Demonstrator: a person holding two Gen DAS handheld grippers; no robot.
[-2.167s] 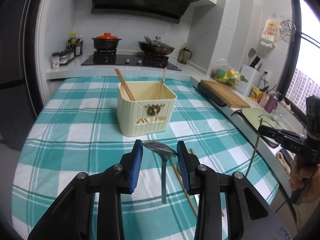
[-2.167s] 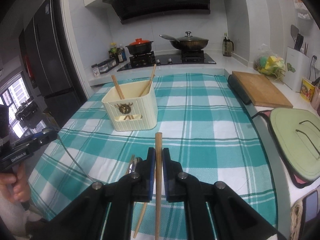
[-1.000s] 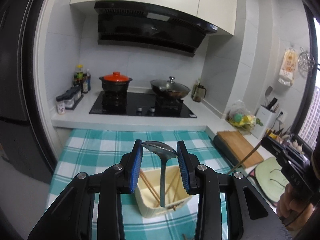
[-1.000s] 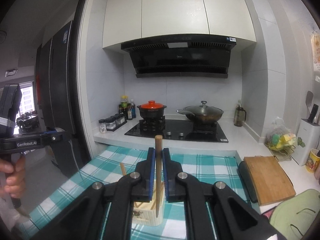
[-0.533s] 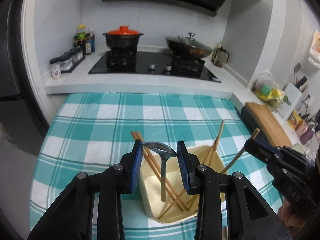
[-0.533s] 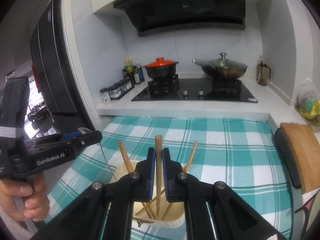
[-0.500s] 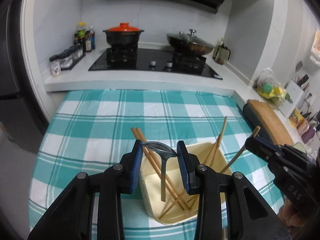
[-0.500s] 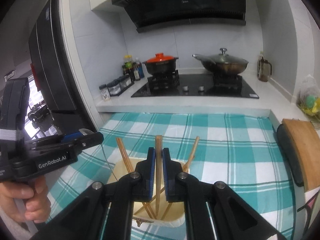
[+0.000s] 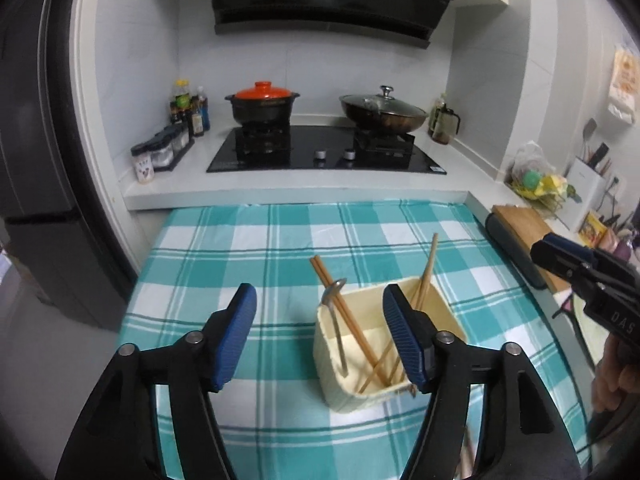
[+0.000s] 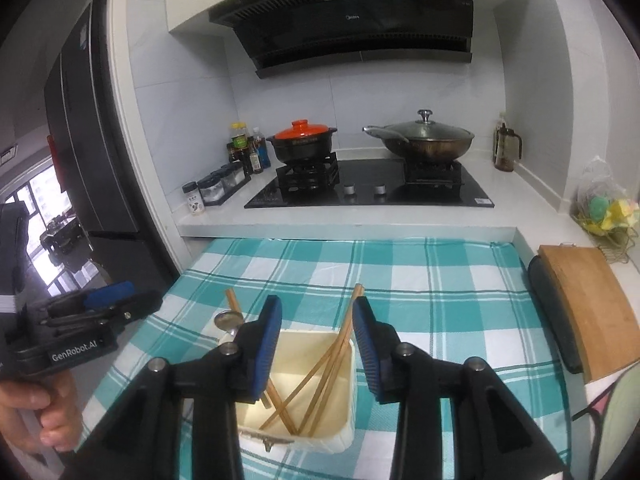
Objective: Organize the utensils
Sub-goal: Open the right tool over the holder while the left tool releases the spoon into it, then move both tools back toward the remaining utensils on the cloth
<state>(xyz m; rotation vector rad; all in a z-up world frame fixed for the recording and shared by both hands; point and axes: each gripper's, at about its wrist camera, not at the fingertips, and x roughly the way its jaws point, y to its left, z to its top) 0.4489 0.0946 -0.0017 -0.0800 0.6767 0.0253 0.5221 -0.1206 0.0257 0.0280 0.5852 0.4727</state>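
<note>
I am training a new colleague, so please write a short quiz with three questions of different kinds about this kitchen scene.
1. True or false: the spoon stands in the cream box.
2. What lies between the pads of the left gripper? A) spoon B) chopstick C) nothing
3. What colour is the lid on the black pot?

Key: 1 true; 2 C, its jaws are opening and grip nothing; 3 orange.

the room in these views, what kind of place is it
A home kitchen, most likely: a gas hob with an orange-lidded pot and a lidded wok, a range hood above, and a checked-cloth table in front.
</note>
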